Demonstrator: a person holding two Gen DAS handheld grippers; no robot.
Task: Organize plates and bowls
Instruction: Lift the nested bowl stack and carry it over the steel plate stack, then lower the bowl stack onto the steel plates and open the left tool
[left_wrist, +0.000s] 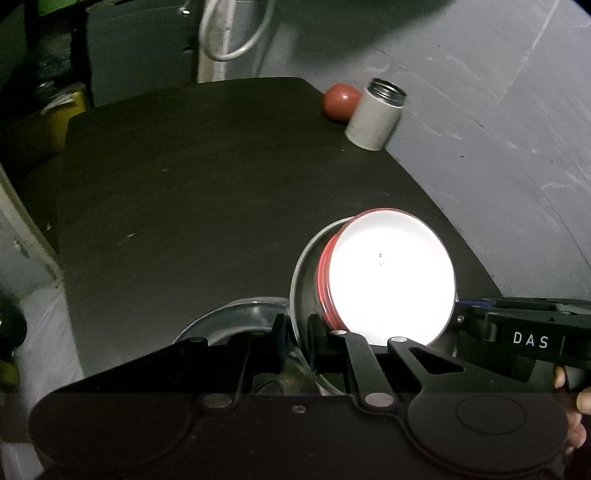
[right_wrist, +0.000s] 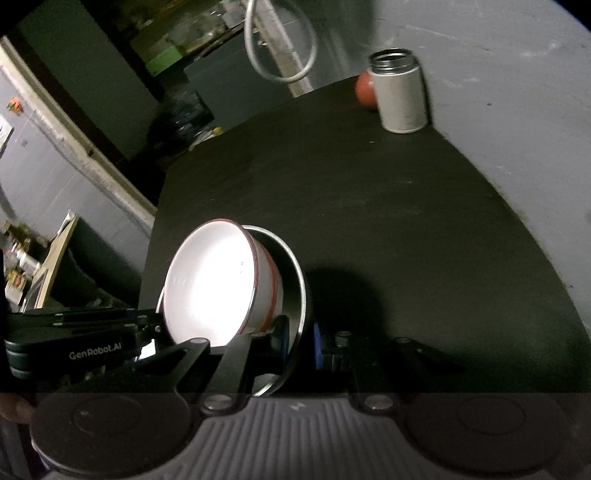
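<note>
A white bowl with a red rim (left_wrist: 388, 277) (right_wrist: 210, 284) is nested inside a steel bowl (left_wrist: 301, 273) (right_wrist: 295, 273). The pair is tipped steeply, its opening facing the cameras, just above the dark table (left_wrist: 184, 203). My left gripper (left_wrist: 297, 332) is shut on the steel bowl's left rim. My right gripper (right_wrist: 300, 339) is shut on the opposite rim. Each tool's body shows in the other's view. A second steel dish (left_wrist: 229, 321) lies on the table under the left fingers, partly hidden.
An open grey canister (left_wrist: 375, 118) (right_wrist: 400, 96) and a red ball-like object (left_wrist: 340, 101) (right_wrist: 365, 90) stand at the table's far right corner by the grey wall. A white cable loop (left_wrist: 236, 33) hangs behind. Cluttered shelves lie beyond the left edge.
</note>
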